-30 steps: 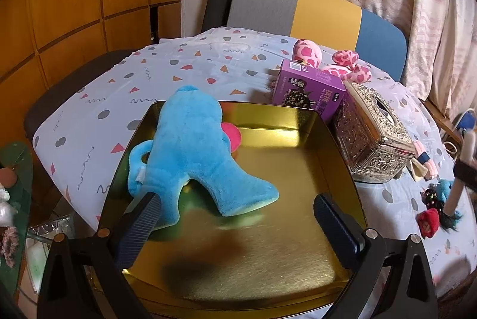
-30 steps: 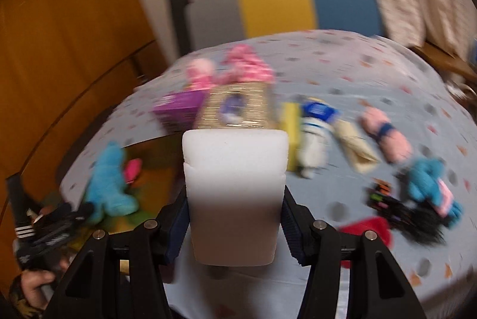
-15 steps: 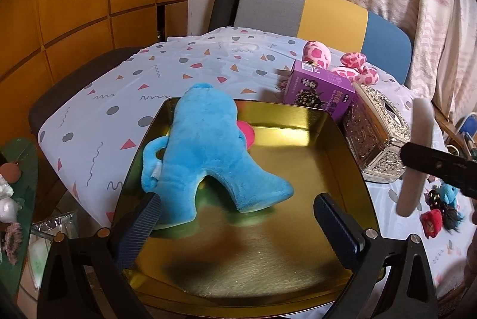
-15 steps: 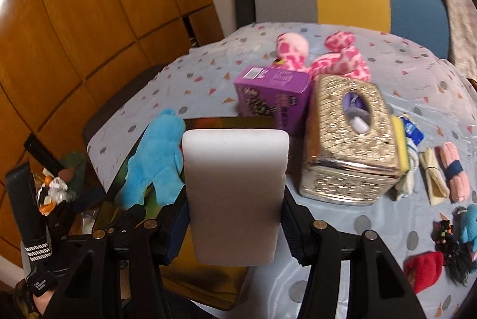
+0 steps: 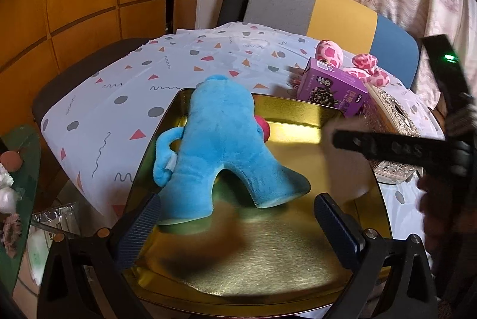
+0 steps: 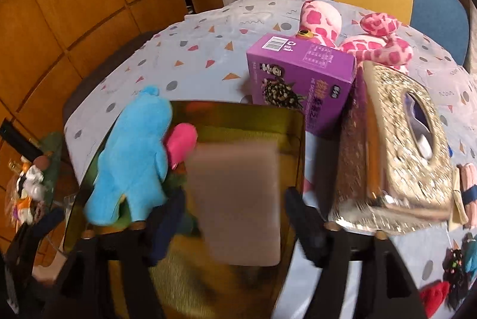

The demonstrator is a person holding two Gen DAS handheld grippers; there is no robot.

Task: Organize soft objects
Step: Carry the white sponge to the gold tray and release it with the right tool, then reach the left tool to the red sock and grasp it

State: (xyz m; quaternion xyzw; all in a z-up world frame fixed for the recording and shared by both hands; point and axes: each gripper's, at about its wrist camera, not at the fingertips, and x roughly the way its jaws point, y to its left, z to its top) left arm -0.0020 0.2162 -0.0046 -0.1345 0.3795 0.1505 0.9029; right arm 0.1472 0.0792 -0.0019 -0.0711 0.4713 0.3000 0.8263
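Observation:
A blue plush toy [image 5: 220, 146] with a pink part lies in the gold tray [image 5: 268, 259]; it also shows in the right wrist view [image 6: 134, 152]. My left gripper [image 5: 238, 226] is open and empty over the tray's near side, just short of the toy's legs. A white sponge block [image 6: 238, 200] hangs blurred over the tray [image 6: 250, 116] between the jaws of my right gripper [image 6: 235, 226], which stand apart with gaps on both sides of it. The right gripper also shows at the right in the left wrist view [image 5: 387, 146].
A purple box [image 6: 301, 77] and a gold tissue box [image 6: 402, 146] stand right of the tray. A pink spotted plush [image 6: 357, 33] lies behind them. Small soft items [image 6: 465, 194] lie at the far right. A chair [image 5: 313, 6] stands behind the table.
My right gripper has swung left over the tray with the sponge, and its jaws have parted from the sponge. The left gripper has barely moved.

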